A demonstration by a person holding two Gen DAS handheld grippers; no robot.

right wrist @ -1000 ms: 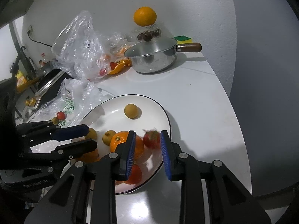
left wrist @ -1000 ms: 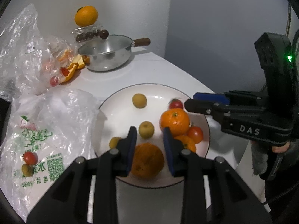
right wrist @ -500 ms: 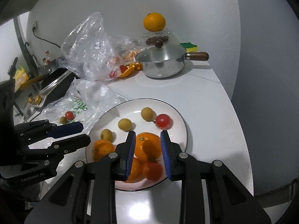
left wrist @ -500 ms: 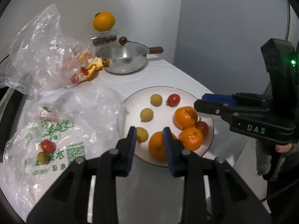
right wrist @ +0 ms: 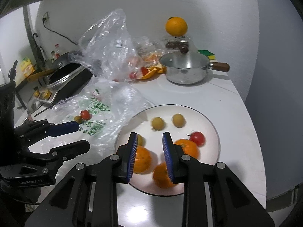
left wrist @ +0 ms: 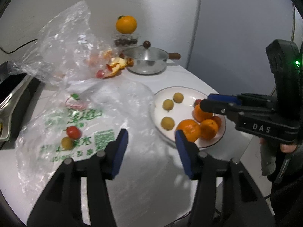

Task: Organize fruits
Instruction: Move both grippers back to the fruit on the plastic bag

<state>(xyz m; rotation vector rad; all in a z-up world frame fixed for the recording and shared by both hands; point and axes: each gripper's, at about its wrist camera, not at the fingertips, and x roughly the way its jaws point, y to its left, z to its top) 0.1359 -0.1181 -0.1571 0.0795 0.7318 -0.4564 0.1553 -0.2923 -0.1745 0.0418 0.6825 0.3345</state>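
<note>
Fingers of my left gripper [left wrist: 151, 141] stand spread wide over the printed bag [left wrist: 79, 128]; my right gripper [right wrist: 149, 151] hangs parted, holding nothing, above the plate [right wrist: 212, 126] of oranges [right wrist: 142, 160].

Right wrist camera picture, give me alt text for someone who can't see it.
The open, empty right claw hovers over a round white plate holding three oranges, three small yellow-green fruits and a red cherry tomato. At left, the open left claw is near a clear printed plastic bag; a lidded steel saucepan stands behind.
</note>
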